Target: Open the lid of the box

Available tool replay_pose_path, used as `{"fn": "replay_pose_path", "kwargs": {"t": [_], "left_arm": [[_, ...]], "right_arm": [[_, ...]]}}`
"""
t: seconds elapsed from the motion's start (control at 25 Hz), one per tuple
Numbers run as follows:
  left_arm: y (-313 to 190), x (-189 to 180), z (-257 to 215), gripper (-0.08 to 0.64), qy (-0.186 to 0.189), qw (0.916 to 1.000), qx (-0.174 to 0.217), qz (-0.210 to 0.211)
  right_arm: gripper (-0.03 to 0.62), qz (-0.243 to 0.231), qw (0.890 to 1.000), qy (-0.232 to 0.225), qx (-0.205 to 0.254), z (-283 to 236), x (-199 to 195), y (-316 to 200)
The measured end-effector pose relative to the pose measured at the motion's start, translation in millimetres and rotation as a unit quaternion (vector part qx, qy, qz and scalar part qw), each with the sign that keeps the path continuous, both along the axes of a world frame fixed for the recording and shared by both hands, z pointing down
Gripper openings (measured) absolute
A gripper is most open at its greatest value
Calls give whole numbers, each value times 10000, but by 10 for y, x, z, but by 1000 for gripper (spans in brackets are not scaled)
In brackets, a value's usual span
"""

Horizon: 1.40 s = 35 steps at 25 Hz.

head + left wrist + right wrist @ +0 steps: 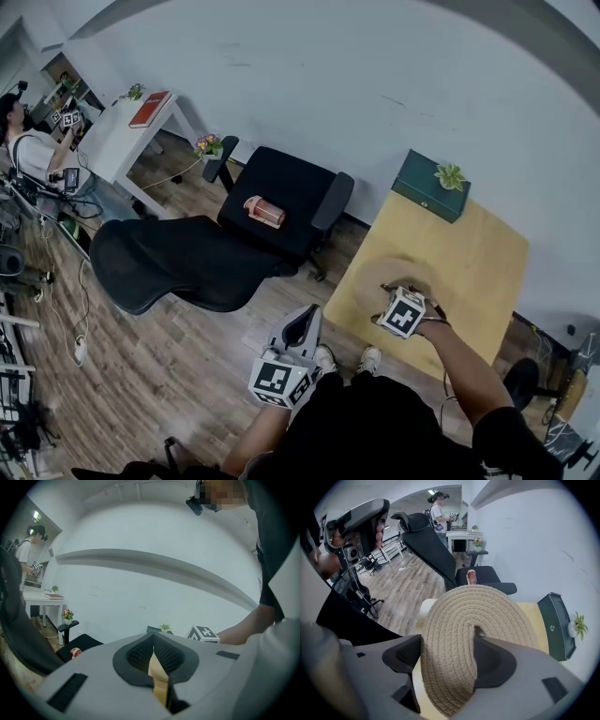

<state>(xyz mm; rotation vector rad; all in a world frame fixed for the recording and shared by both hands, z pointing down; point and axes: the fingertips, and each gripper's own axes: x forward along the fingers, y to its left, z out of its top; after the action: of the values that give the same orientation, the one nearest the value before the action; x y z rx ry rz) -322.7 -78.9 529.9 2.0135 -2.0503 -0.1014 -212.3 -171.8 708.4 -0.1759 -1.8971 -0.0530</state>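
Note:
A round woven rope lid (487, 616) lies on top of a low round box on the wooden table (469, 262). My right gripper (447, 656) points steeply down onto it. Both of its pads press a raised fold of the lid (389, 272) between them, and the box body under the lid is hidden. In the head view the right gripper (398, 289) sits over the table's near left part. My left gripper (302, 323) hangs off the table by the person's lap, its jaws together with nothing in them (153, 653).
A dark green case (429, 186) with a small plant (450, 175) on it stands at the table's far edge. Left of the table is a black office chair (281, 202) with a pink object (264, 211) on its seat. A white desk (122, 141) and a seated person (28, 141) are far left.

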Motion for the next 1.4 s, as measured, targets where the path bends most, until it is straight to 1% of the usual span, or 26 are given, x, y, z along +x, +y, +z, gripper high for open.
{"fn": "replay_pose_path", "kwargs": {"t": [0.16,0.44,0.64,0.84,1.0,1.24,1.4], "left_arm": [[-30,44,-44,18,-18,10000,11,17],[-38,118,-39,18,1,10000,-17,66],[-156,212,-47,18,9,9996,-5,268],[-362,391,-76,18,-9,9982,63,592],[-523,584,-87,18,-9,9958,81,916],[-788,892,-92,19,-28,9896,118,1433],[-919,1096,-80,18,-26,9848,106,1734]], "right_arm": [[361,-46,10000,-30,-2,-30,14,5],[356,103,9997,-173,102,-226,100,-15],[356,117,9991,-306,254,-423,222,10],[356,289,9978,-440,410,-609,425,-27],[354,561,9958,-502,526,-723,659,-80],[351,1021,9917,-407,671,-727,1131,-198],[350,1380,9877,-342,645,-666,1434,-270]]}}
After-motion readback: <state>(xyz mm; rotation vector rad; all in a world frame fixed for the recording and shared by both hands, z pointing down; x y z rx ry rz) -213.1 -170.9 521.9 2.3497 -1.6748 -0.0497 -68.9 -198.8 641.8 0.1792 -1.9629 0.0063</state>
